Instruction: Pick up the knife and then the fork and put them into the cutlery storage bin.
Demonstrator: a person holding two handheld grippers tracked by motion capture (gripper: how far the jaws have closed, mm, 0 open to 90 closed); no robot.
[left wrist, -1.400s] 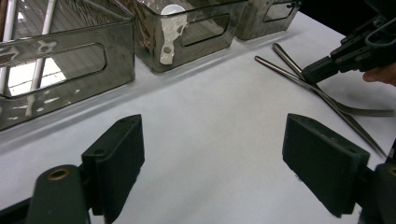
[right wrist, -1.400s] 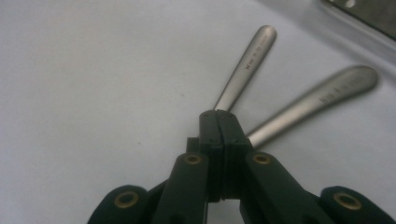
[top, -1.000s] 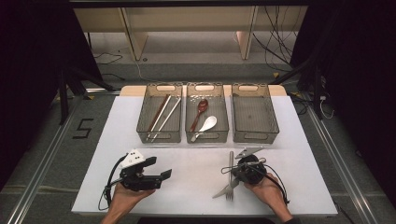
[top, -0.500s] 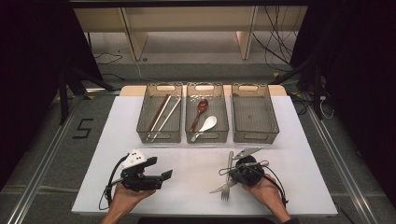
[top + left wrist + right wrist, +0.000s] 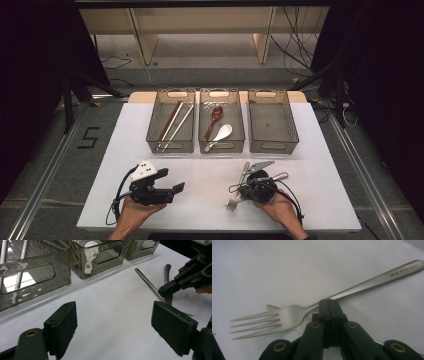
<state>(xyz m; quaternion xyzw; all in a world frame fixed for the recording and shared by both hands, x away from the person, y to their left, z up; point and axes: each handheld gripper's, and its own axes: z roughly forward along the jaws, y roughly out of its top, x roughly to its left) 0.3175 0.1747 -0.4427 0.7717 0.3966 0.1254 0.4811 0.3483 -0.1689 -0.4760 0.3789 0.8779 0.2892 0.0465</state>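
Right gripper view is showing the right hand-held gripper [image 5: 329, 306] with its two black jaws pressed tight together, and they are pinching the neck of a shiny silver metal fork [image 5: 287, 318]. The fork is lying flat on the white table [image 5: 287, 265], with its prongs pointing left and its long handle going up to the right. A second silver piece is peeking out from under the fork, but it is too hidden to tell what it is.

High view is showing the fork [image 5: 233, 201] near the front of the table, on the right side, right under that hand-held gripper [image 5: 256, 189].

The left hand-held gripper [image 5: 120, 325] is sitting wide open over bare table, holding nothing. Three see-through grey plastic bins [image 5: 273, 145] are standing in a row farther back.
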